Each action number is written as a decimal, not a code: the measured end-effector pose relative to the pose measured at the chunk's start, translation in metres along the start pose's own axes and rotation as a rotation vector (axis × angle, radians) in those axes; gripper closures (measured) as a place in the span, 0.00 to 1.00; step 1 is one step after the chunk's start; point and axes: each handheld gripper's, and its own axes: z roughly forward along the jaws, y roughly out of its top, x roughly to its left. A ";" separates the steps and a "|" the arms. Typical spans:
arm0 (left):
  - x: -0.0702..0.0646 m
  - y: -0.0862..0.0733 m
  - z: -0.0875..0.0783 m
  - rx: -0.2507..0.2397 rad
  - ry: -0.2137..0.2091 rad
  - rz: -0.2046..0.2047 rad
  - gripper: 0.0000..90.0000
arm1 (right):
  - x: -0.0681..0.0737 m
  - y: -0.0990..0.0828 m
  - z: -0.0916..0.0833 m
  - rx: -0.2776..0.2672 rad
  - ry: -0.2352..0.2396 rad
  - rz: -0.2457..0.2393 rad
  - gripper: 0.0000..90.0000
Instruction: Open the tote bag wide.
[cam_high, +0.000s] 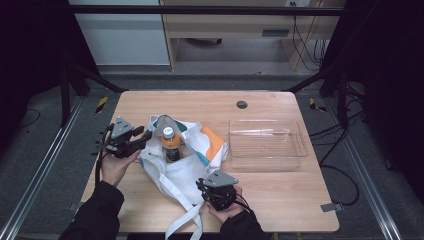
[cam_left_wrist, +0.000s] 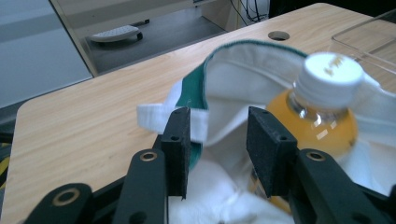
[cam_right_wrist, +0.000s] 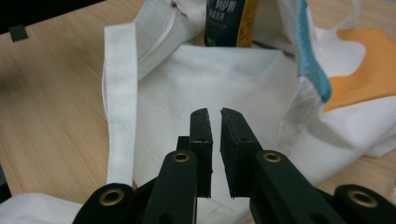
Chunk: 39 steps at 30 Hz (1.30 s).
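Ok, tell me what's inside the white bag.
A bottle of orange drink with a white cap stands in the open mouth of the white bag. The cloth covers the bottle's base and whatever lies deeper inside.

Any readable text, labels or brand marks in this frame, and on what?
None can be quoted with confidence.
Bottle label: light characters on a dark band, too blurred to read.
Bottle cap: a yellowish mark, blurred.
White tote bag: faint embossed lettering, illegible.
Clear tray: no text.

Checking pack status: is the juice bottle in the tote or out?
In. The juice bottle stands in the tote's open mouth, cap and orange shoulder showing above the fabric; the clear tray is empty.
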 end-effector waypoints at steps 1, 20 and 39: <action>0.000 -0.004 -0.003 0.001 0.001 -0.006 0.65 | -0.001 0.002 -0.002 -0.007 -0.003 -0.003 0.90; 0.024 -0.050 -0.011 0.061 0.075 -0.056 0.57 | -0.022 0.039 -0.005 -0.101 -0.100 0.025 0.73; 0.024 -0.060 0.023 0.129 -0.002 -0.115 0.81 | -0.032 0.043 0.032 -0.034 -0.170 0.029 0.97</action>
